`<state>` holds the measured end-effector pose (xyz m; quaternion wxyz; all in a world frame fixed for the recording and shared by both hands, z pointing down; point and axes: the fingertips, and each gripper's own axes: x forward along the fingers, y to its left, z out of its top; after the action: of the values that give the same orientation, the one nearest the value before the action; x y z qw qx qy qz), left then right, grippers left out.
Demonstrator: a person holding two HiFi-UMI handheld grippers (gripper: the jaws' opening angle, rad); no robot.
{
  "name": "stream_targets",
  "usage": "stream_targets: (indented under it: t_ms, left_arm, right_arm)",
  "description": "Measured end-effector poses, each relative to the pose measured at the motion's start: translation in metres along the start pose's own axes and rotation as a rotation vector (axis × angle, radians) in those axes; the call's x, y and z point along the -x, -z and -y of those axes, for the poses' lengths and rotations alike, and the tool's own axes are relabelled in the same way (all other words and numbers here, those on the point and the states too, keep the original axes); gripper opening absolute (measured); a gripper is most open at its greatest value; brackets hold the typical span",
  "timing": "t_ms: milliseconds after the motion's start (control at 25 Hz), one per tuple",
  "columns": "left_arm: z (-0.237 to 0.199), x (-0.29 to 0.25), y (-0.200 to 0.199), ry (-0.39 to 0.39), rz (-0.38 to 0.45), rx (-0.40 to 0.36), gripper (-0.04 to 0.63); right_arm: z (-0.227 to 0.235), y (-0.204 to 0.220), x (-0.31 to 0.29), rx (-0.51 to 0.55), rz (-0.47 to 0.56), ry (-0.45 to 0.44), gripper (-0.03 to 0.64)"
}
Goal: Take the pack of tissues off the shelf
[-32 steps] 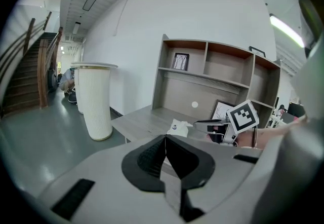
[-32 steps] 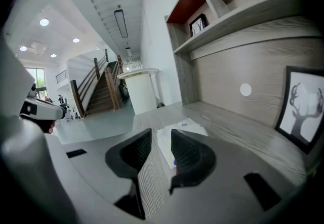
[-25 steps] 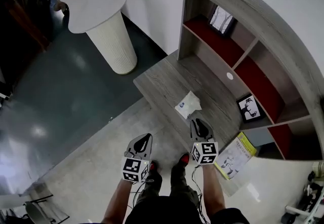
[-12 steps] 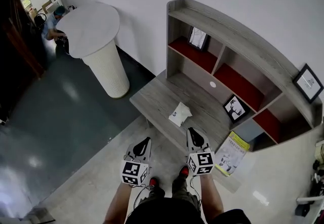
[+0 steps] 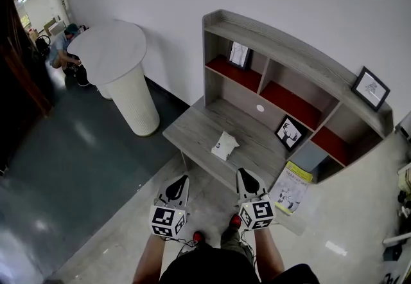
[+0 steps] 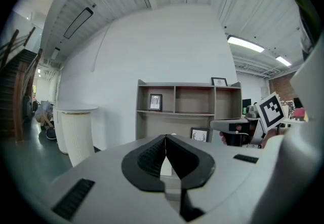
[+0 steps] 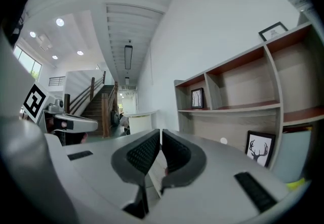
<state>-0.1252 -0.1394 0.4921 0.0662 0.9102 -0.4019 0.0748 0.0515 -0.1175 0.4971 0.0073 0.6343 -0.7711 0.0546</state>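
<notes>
The left gripper [image 5: 182,180] hangs empty, jaws pressed together. At its one o'clock, the pack of tissues [image 5: 225,145] lies untouched on the shelf's desk [image 5: 192,125]. The right gripper [image 5: 244,175] has just been closing on nothing, so the pickup hasn't begun.

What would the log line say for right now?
tissues: on shelf, untouched | left hand-held gripper: shut, empty | right hand-held gripper: jaws just closing, now shut, empty

The pack of tissues [image 5: 224,145] lay on the worktop [image 5: 192,127], before the shelf [image 5: 276,37]. A round table [image 5: 106,45] stood left of the worktop, a booklet [image 5: 291,187] right of it.
</notes>
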Motion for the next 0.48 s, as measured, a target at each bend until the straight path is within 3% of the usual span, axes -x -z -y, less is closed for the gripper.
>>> stream_targets:
  t_ms: [480]
  left_arm:
    - [0.002, 0.029, 0.003, 0.037, 0.012, -0.027, 0.008]
  right_arm:
    - [-0.03, 0.009, 0.051, 0.005, -0.006, 0.043, 0.038]
